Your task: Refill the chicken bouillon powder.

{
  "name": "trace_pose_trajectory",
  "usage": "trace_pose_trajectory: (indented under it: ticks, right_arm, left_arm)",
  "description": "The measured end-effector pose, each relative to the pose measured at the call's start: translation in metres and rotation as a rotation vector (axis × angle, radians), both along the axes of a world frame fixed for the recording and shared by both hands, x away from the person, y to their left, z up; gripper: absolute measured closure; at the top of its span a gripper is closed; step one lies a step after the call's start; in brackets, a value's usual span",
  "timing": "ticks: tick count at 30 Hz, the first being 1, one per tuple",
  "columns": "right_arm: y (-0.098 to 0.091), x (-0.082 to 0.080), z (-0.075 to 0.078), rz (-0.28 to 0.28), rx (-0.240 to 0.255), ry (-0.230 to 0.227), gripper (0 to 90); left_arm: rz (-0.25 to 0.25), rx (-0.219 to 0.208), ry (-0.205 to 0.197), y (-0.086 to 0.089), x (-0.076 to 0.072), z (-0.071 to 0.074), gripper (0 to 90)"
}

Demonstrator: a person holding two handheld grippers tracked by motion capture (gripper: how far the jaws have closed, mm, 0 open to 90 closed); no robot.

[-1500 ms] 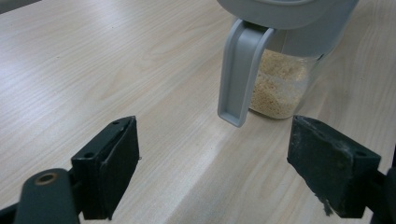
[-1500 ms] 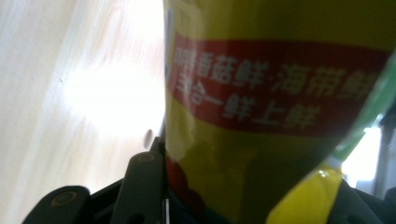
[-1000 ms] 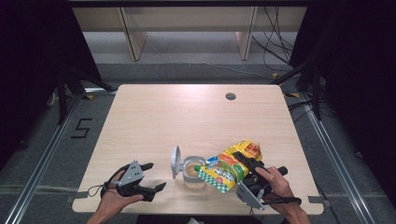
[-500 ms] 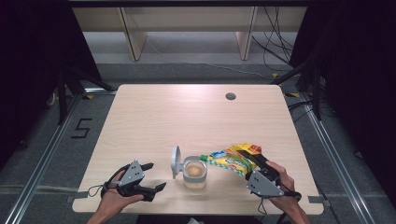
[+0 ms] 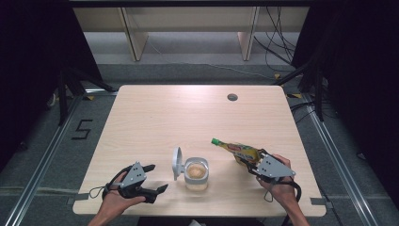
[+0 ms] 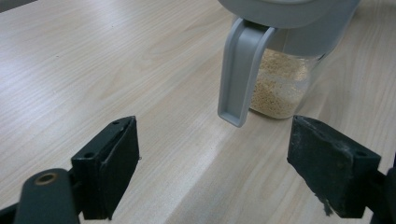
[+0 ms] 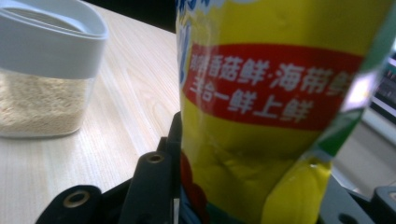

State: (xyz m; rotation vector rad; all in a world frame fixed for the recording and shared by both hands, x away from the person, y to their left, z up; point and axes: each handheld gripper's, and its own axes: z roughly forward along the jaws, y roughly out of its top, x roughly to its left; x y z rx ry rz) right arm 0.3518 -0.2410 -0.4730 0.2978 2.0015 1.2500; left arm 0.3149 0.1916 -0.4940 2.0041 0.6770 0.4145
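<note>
Wooden table [image 5: 155,117]: open jar [image 5: 196,173] holds pale granules [image 6: 278,84].

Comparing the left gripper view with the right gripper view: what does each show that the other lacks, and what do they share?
Left gripper view alone: the left gripper with jaws wide apart and nothing between them, and the grey flap hanging down the jar's side. Right gripper view alone: the yellow bag with its red band of print, gripped by the right gripper. Both: the jar of pale granules and the table.
</note>
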Motion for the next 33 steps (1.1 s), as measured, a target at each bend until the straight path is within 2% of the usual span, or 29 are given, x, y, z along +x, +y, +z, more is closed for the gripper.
trace_pose_trajectory:
  ticks: [3,4,5,6,8,10,11,13,14,15,17,18,19,21,23,24,25,26,27,29,30,31,32,33]
  right_arm:
    - [-0.003,0.011,-0.007,-0.029,0.07,0.056,67.6]
    - [-0.003,0.015,-0.008,-0.027,0.081,0.054,67.8]
    - [-0.005,0.017,-0.009,-0.022,0.098,0.076,68.1]
    - [-0.006,0.023,-0.01,-0.031,0.123,0.053,68.3]
    - [-0.007,0.026,-0.012,-0.049,0.165,0.086,68.7]
    - [-0.008,0.03,-0.013,-0.053,0.181,0.098,68.8]
    - [-0.007,0.03,-0.015,-0.061,0.188,0.128,68.8]
    - [-0.007,0.033,-0.017,-0.067,0.176,0.142,69.0]
    - [-0.007,0.034,-0.019,-0.068,0.179,0.163,69.1]
    - [-0.007,0.035,-0.02,-0.066,0.178,0.161,69.1]
    - [-0.006,0.037,-0.023,-0.069,0.202,0.176,69.1]
    - [-0.007,0.038,-0.024,-0.066,0.205,0.166,69.1]
    - [-0.007,0.037,-0.024,-0.078,0.228,0.191,69.1]
    - [-0.008,0.038,-0.024,-0.08,0.219,0.182,69.0]
    - [-0.01,0.04,-0.025,-0.082,0.233,0.202,68.9]
    - [-0.011,0.04,-0.025,-0.083,0.251,0.206,68.8]
    - [-0.013,0.04,-0.025,-0.074,0.245,0.219,68.6]
    - [-0.013,0.04,-0.026,-0.089,0.268,0.231,68.5]
    - [-0.014,0.04,-0.026,-0.088,0.265,0.221,68.3]
    - [-0.013,0.038,-0.026,-0.102,0.273,0.241,67.6]
    - [-0.015,0.038,-0.026,-0.099,0.236,0.239,66.8]
    - [-0.014,0.037,-0.027,-0.108,0.241,0.248,66.6]
    - [-0.015,0.037,-0.028,-0.111,0.257,0.242,66.3]
    - [-0.016,0.035,-0.028,-0.114,0.279,0.293,65.9]
  left_arm:
    - [0.004,-0.011,0.008,0.0,0.0,0.0,16.3]
    - [-0.006,0.002,-0.007,0.0,0.001,0.001,16.3]
    - [-0.006,-0.006,-0.008,0.0,0.0,0.0,16.3]
    - [-0.008,-0.006,-0.008,0.001,0.001,0.0,16.3]
    - [-0.004,-0.007,-0.005,0.001,0.001,0.0,16.3]
    - [0.002,-0.006,0.002,0.0,0.0,0.0,16.3]
    - [0.003,-0.01,0.01,0.0,0.0,-0.001,16.3]
    - [-0.015,0.007,-0.012,0.001,0.002,0.0,16.3]
    - [-0.015,0.007,-0.012,0.001,0.002,0.0,16.3]
    - [0.004,-0.011,0.009,0.0,0.0,0.0,16.3]
    - [0.002,-0.014,0.001,0.0,0.001,0.0,16.3]
    - [-0.014,-0.003,-0.012,0.001,0.002,0.0,16.3]
    - [0.01,-0.018,0.01,0.0,0.0,-0.001,16.3]
    - [0.0,-0.006,-0.003,0.0,0.001,0.0,16.3]
    - [0.005,-0.016,0.004,0.0,0.0,0.0,16.3]
    - [-0.014,-0.001,-0.015,0.001,0.002,0.001,16.3]
    - [-0.014,-0.001,-0.015,0.001,0.002,0.001,16.3]
    - [0.009,-0.011,0.008,0.001,0.0,0.001,16.3]
    - [0.002,-0.003,0.001,0.002,0.001,0.001,16.3]
    - [0.001,-0.01,-0.002,0.001,0.0,0.0,16.3]
    - [-0.001,-0.017,-0.002,0.001,0.0,0.001,16.3]
    - [-0.013,-0.001,-0.016,0.002,0.001,0.002,16.3]
    - [0.01,-0.02,0.005,0.001,-0.001,0.001,16.3]
    - [-0.004,-0.008,-0.011,0.002,0.0,0.002,16.3]
